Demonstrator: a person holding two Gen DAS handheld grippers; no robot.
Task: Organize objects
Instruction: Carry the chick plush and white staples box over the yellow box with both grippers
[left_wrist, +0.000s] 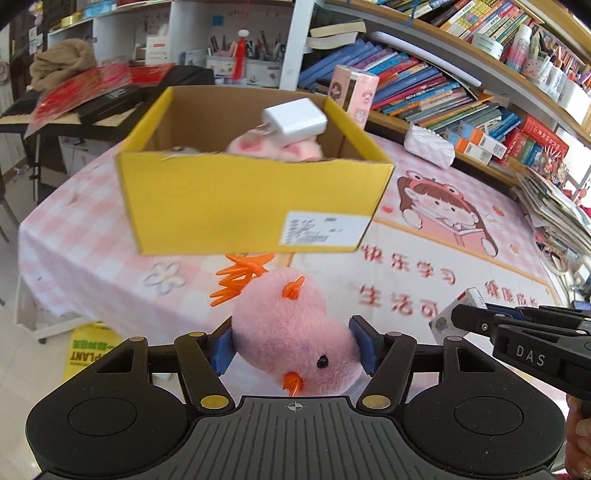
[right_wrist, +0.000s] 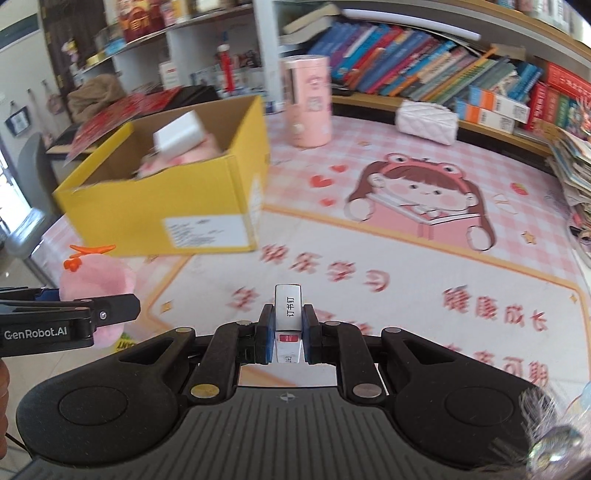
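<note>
The left gripper (left_wrist: 291, 349) is clamped on a pink chick (left_wrist: 291, 332), its blue pads pressing both sides. The yellow box (left_wrist: 251, 206) stands on the table (left_wrist: 424, 258) at 12 o'clock from it, with a white charger (left_wrist: 295, 120) lying on a pink toy (left_wrist: 275, 147) inside. The right gripper (right_wrist: 287, 334) is clamped on a small staple box (right_wrist: 288, 317), and the yellow box is at 10 o'clock from it.
</note>
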